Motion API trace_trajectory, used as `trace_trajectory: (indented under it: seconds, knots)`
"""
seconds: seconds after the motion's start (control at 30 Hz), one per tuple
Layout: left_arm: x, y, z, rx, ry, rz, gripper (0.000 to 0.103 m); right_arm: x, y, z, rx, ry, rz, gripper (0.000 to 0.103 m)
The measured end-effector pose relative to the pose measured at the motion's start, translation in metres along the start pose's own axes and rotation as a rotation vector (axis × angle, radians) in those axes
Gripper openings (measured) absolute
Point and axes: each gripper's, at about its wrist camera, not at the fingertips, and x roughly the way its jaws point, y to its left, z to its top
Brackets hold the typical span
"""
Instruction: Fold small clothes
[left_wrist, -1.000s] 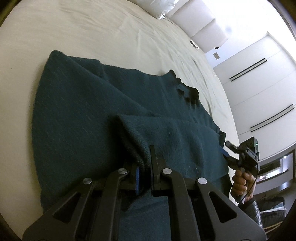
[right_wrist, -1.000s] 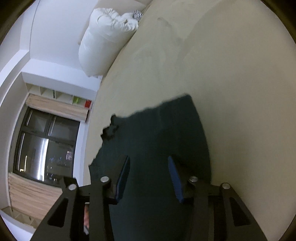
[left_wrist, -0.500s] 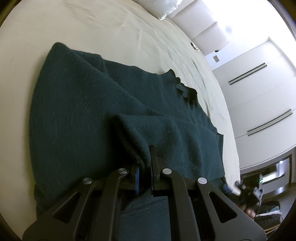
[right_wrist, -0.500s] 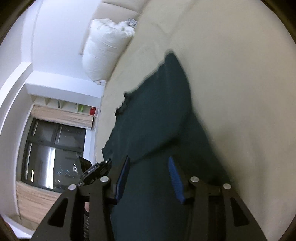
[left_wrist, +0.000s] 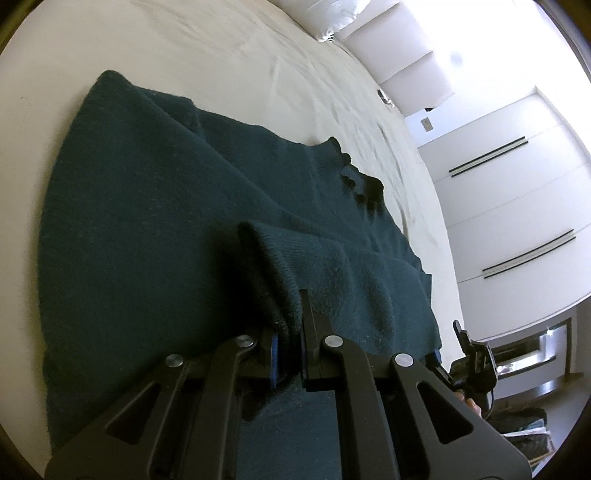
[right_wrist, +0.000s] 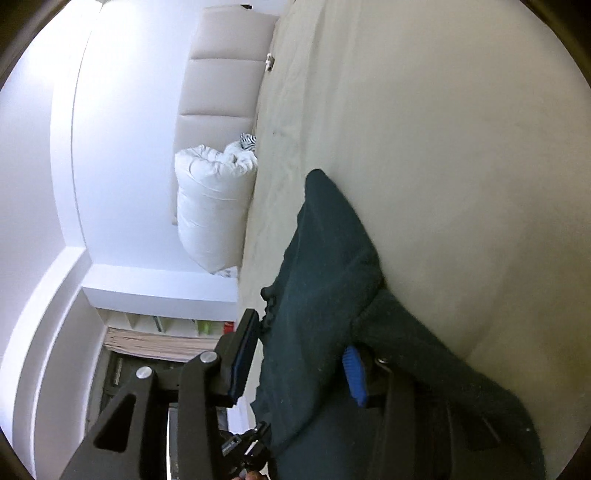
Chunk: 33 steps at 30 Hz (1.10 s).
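A dark green knitted sweater (left_wrist: 155, 236) lies spread on a cream bed sheet (left_wrist: 184, 51). My left gripper (left_wrist: 288, 354) is shut on a folded sleeve cuff (left_wrist: 269, 266) of the sweater, held over the sweater's body. In the right wrist view the sweater (right_wrist: 325, 280) runs up between the fingers of my right gripper (right_wrist: 299, 365), which is open, with cloth draped over its right blue pad (right_wrist: 352, 373). The right gripper also shows at the lower right edge of the left wrist view (left_wrist: 472, 365).
A white bundled duvet (right_wrist: 214, 210) and padded headboard (right_wrist: 221, 88) stand at the bed's far end. White wardrobe doors (left_wrist: 509, 192) line the wall beyond the bed. Shelves and a dark window (right_wrist: 162, 332) lie past the bed edge.
The right gripper has swung and dropped low to the sweater's edge, with cloth now over its right finger. The left gripper still holds the cuff, nearly unmoved.
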Motion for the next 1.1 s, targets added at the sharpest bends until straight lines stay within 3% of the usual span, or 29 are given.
trace_trajectory:
  seconds: [0.17,0.3,0.4,0.5,0.63,0.67,0.7,0.73,0.8,0.87,0.97,1.1]
  knots:
    - [-0.004,0.008,0.003,-0.020,0.002,-0.017,0.006,-0.003,0.007,0.000,-0.008,0.053,-0.014,0.045]
    - [-0.015,0.003,0.004,0.008,0.001,0.017,0.007,-0.020,0.026,-0.017,-0.010,0.091,0.002,0.055]
    - [-0.023,-0.005,0.005,0.036,-0.012,0.052,0.008,-0.024,0.058,-0.010,-0.104,0.101,0.043,0.057]
    - [-0.028,-0.015,0.005,0.077,-0.038,0.092,0.008,-0.003,0.076,0.007,-0.173,0.139,0.052,0.066]
    - [-0.019,-0.014,0.009,0.105,-0.025,0.136,0.008,0.049,0.060,0.028,-0.187,0.234,-0.049,0.067]
    - [-0.015,-0.011,0.009,0.106,-0.014,0.144,0.008,0.062,0.046,0.030,-0.183,0.257,-0.122,0.067]
    - [-0.015,-0.004,0.008,0.090,-0.013,0.112,0.008,0.065,0.038,0.031,-0.184,0.254,-0.156,0.061]
    - [-0.017,0.000,0.008,0.079,-0.016,0.089,0.008,0.063,0.032,0.030,-0.190,0.247,-0.162,0.047]
    - [-0.024,0.009,0.008,0.052,-0.005,0.045,0.008,0.049,0.025,0.032,-0.173,0.228,-0.091,0.043]
    - [-0.033,0.017,0.009,0.030,0.003,0.024,0.009,0.033,0.019,0.035,-0.153,0.199,-0.086,0.043]
    - [-0.051,0.018,0.008,0.020,-0.024,0.062,0.009,0.005,0.019,0.037,-0.144,0.150,-0.130,0.045]
    - [-0.088,0.003,-0.011,0.104,-0.081,0.145,0.009,-0.027,0.043,0.017,-0.230,0.111,-0.176,0.065]
